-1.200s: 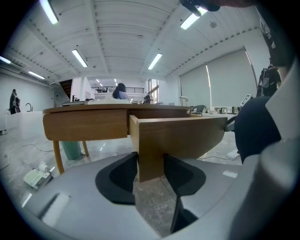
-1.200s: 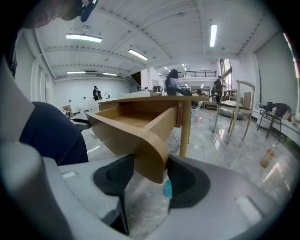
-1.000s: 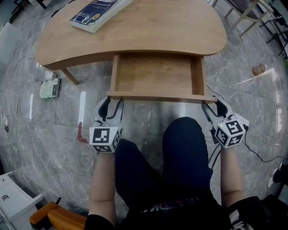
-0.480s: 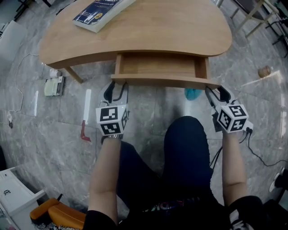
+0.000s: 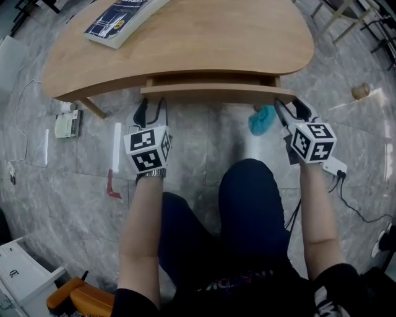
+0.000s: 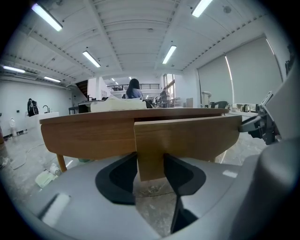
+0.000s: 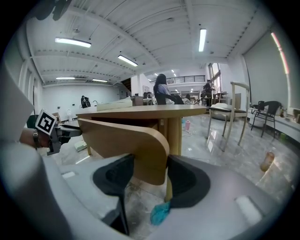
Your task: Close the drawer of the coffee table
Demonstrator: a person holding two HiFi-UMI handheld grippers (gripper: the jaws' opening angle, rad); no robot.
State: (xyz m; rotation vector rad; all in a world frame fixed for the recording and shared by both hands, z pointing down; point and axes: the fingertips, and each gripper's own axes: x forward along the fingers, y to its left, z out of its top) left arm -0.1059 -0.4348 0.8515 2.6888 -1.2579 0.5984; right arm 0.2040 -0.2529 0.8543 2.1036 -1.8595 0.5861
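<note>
The wooden coffee table [image 5: 210,37] has its drawer pushed almost fully in; only a thin dark slot shows behind the drawer front [image 5: 216,93]. My left gripper [image 5: 151,105] holds the front's left end, and in the left gripper view both pads of that gripper [image 6: 150,164] press on the panel edge [image 6: 187,136]. At the rounded right end my right gripper [image 5: 288,108] does the same. Seen in the right gripper view, the right gripper [image 7: 150,171] clamps the wood [image 7: 122,138].
A blue book [image 5: 117,18] lies on the table's far left corner. On the floor are a teal cloth [image 5: 263,119] under the drawer's right end, a white box [image 5: 67,124], a white strip [image 5: 116,147] and cables. The person's leg [image 5: 253,204] is between the arms.
The drawer has slid into the table, from wide open to nearly flush. Both grippers moved forward with its front, keeping their hold on its two ends.
</note>
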